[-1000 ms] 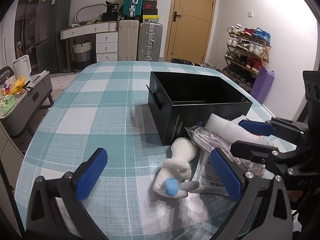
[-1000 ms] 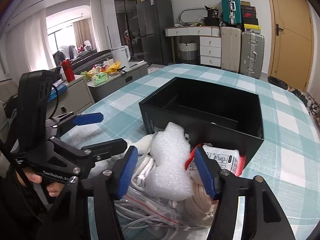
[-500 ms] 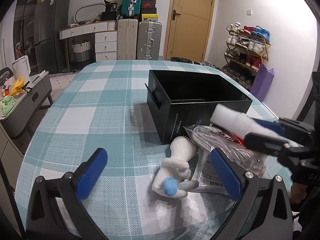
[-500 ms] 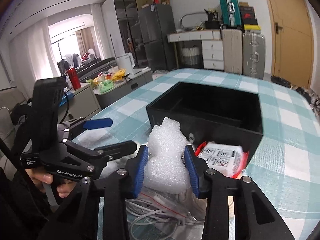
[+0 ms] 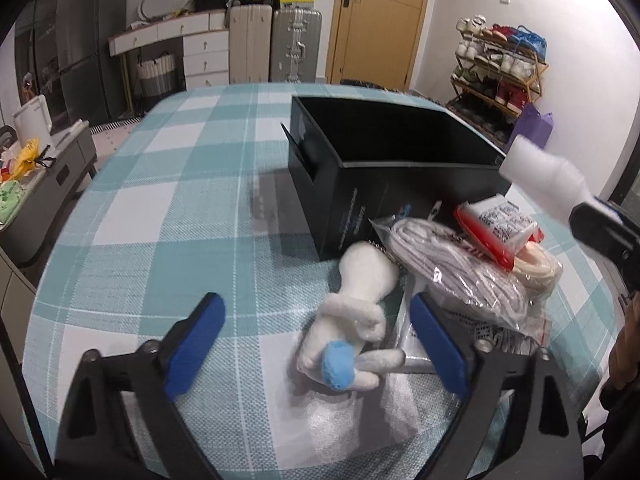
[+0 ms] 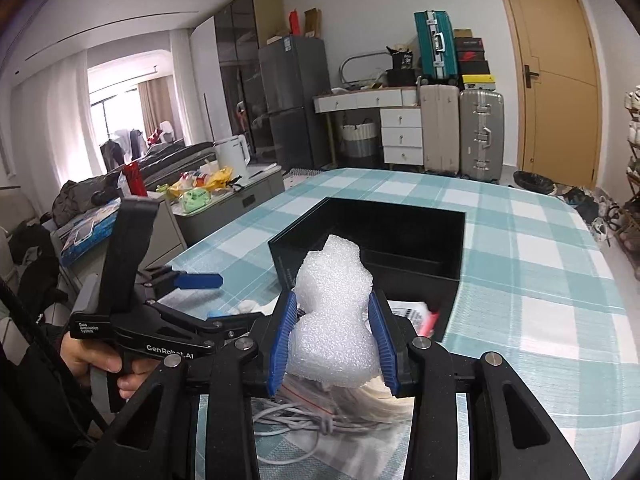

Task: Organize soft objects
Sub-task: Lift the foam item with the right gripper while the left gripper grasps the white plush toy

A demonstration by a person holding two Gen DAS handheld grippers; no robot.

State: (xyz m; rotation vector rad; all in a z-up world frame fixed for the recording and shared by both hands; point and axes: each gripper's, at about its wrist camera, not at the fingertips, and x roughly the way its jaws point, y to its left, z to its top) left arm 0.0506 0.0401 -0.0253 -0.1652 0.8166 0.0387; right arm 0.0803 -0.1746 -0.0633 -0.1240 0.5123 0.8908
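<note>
Left wrist: the left gripper (image 5: 318,338) stood apart, jaws just narrowing around the plush toy (image 5: 352,320), untouched near the table's (image 5: 168,200) front edge; black box (image 5: 384,184) looked empty; right wrist: right gripper (image 6: 332,340) clamped the foam piece (image 6: 332,312), lifted toward it.

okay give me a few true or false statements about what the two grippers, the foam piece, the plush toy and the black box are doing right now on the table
1. The right gripper is shut on the white foam piece. True.
2. The foam piece already lies inside the black box. False: it is held above the pile in front of the box.
3. The left gripper grips the plush toy. False: its jaws stand open around the toy, which lies on the table.
4. The black box looks empty. True.
5. The bagged cable bundle lies beside the plush toy. True.
</note>
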